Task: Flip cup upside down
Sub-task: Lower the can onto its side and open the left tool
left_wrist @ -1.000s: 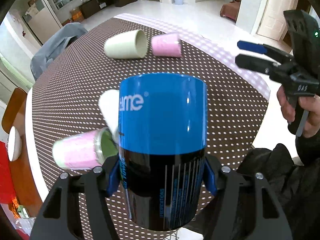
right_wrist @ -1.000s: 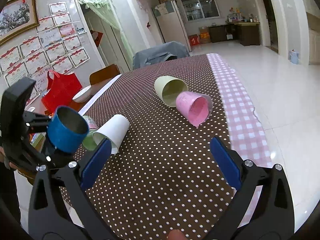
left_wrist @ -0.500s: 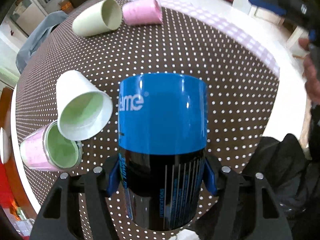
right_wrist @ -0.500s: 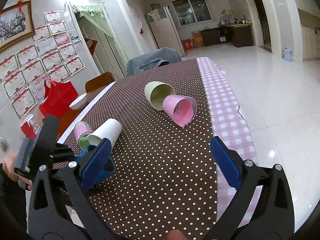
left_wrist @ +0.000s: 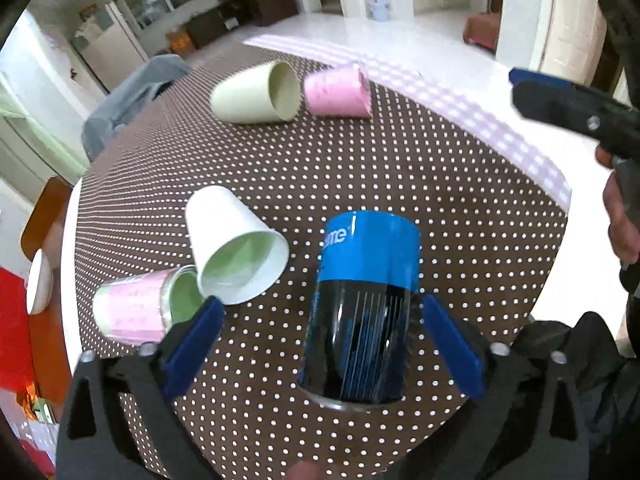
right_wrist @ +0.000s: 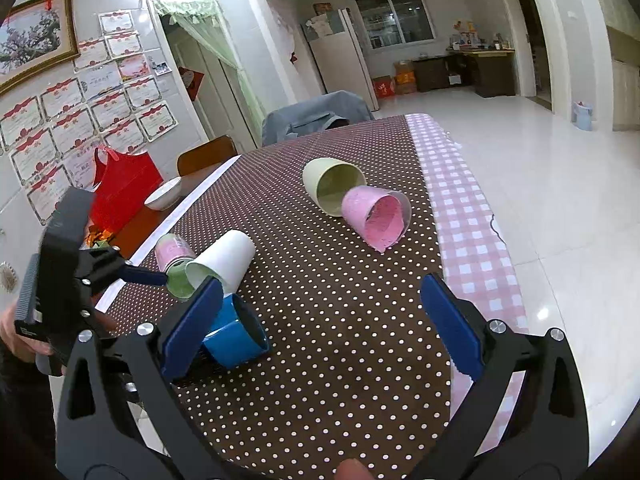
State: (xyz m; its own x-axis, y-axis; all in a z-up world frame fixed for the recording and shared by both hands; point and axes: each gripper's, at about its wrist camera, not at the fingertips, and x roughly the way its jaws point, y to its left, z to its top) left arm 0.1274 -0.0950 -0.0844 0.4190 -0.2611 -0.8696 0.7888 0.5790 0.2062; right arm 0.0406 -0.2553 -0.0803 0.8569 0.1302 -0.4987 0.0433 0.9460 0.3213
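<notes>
Brown polka-dot cloth covers the table, with a pink checked strip along its far edge. On it the blue cup stands between the spread blue pads of the left gripper, which touch nothing. Just beside it to the left a white paper cup lies on its side against a pink-and-green cup. Well beyond, a cream cup and a pink cup lie tipped together. The right gripper hovers with its fingers wide apart and empty; its near pad hides part of the blue cup.
</notes>
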